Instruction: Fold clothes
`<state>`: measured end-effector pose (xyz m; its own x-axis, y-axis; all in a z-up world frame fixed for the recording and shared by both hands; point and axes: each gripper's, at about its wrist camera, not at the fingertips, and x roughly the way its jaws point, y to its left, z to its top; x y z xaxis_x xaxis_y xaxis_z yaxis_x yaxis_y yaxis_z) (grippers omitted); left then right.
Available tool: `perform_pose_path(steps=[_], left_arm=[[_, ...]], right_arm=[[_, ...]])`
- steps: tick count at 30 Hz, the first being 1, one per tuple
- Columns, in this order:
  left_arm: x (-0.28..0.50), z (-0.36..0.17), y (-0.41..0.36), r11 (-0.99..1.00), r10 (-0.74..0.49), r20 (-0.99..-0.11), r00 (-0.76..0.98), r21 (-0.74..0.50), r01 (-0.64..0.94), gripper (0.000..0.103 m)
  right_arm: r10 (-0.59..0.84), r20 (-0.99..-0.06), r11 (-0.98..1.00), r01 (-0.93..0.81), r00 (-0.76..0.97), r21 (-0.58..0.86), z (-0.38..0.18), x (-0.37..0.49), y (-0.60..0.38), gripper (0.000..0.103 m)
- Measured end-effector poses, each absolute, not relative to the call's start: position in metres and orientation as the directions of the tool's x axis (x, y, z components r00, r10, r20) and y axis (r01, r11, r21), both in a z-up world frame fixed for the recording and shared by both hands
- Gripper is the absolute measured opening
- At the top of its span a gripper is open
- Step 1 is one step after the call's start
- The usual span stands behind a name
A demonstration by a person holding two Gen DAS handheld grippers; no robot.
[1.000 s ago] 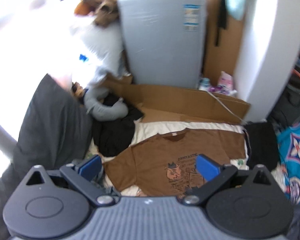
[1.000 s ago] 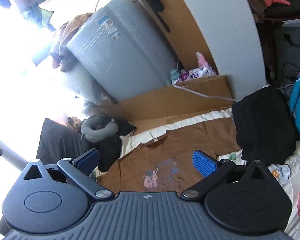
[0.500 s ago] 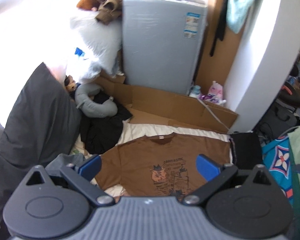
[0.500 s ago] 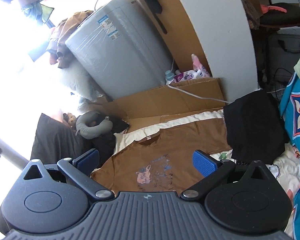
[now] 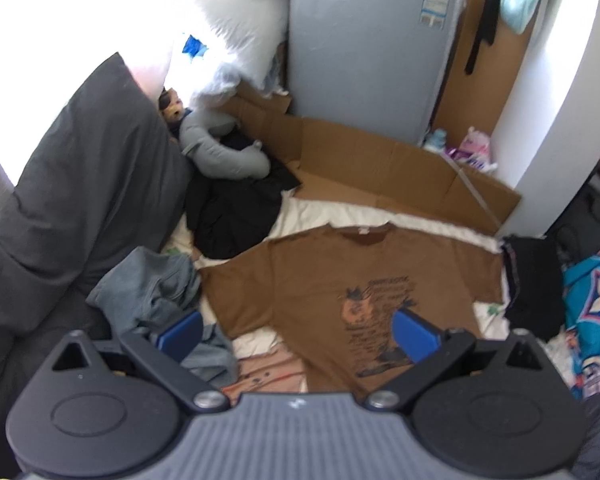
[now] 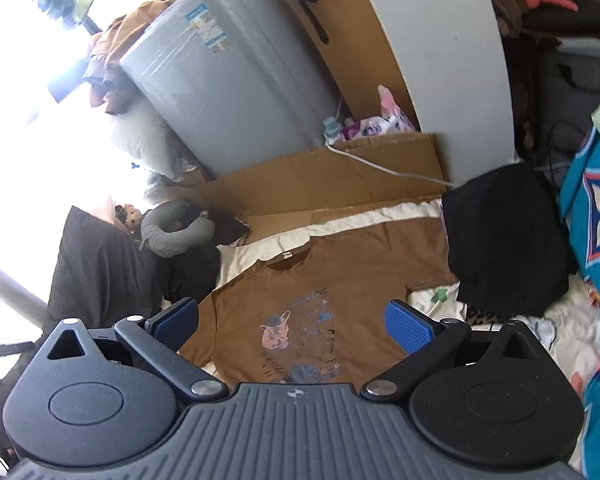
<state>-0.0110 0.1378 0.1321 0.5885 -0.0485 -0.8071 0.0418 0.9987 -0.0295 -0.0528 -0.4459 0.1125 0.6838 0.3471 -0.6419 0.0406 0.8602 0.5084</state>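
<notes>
Brown T-shirt (image 5: 364,280): spread flat, print up, on the cream sheet (image 5: 380,216) of the bed; collar far, hem toward the grippers.
Grey appliance (image 5: 372,40): upright beyond the cardboard (image 5: 380,160).
Black folded garment (image 6: 504,236): touching the shirt's right sleeve.
Grey-blue garment (image 5: 156,288): crumpled beside the left sleeve.
Left gripper (image 5: 296,330): jaws apart, empty, above the hem.
Right gripper (image 6: 292,320): jaws apart, empty, likewise.
Key relation: shirt lies straight ahead, its long axis running away; each gripper is nearer its own sleeve.
</notes>
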Motion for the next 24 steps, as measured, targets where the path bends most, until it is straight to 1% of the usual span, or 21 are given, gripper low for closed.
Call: perform_pose_path(steps=[3,8,12,15,18,20,24], left_arm=[[-0.014,0.112,0.141,0.996,-0.085,-0.806,0.586,-0.057,0.066,0.102],[-0.011,0.059,0.144,0.996,-0.079,-0.835,0.545,-0.048,0.071,0.102],[-0.008,0.019,0.148,0.995,-0.09,-0.852,0.515,-0.058,0.078,0.102],[-0.005,-0.006,0.151,0.996,-0.088,-0.867,0.491,-0.064,0.066,0.102],[-0.003,-0.026,0.159,0.993,-0.111,-0.885,0.451,-0.119,0.012,0.102],[-0.001,-0.037,0.163,0.991,-0.116,-0.893,0.435,-0.137,-0.015,0.101],[-0.002,-0.054,0.162,0.993,-0.104,-0.904,0.414,-0.12,-0.013,0.101]], right_arm=[[0.343,-0.654,0.857,0.061,0.674,0.512,0.101,-0.048,-0.449,0.102],[0.308,-0.677,0.859,0.11,0.669,0.499,0.084,-0.037,-0.456,0.101],[0.21,-0.689,0.903,0.133,0.693,0.409,0.099,-0.033,-0.477,0.101],[0.106,-0.72,0.946,0.153,0.686,0.285,0.116,-0.03,-0.503,0.101],[0.006,-0.757,0.982,0.138,0.654,0.127,0.126,-0.026,-0.518,0.101],[-0.032,-0.777,0.991,0.119,0.628,0.056,0.128,-0.023,-0.526,0.101],[-0.08,-0.809,0.997,0.057,0.582,-0.058,0.125,-0.017,-0.53,0.101]])
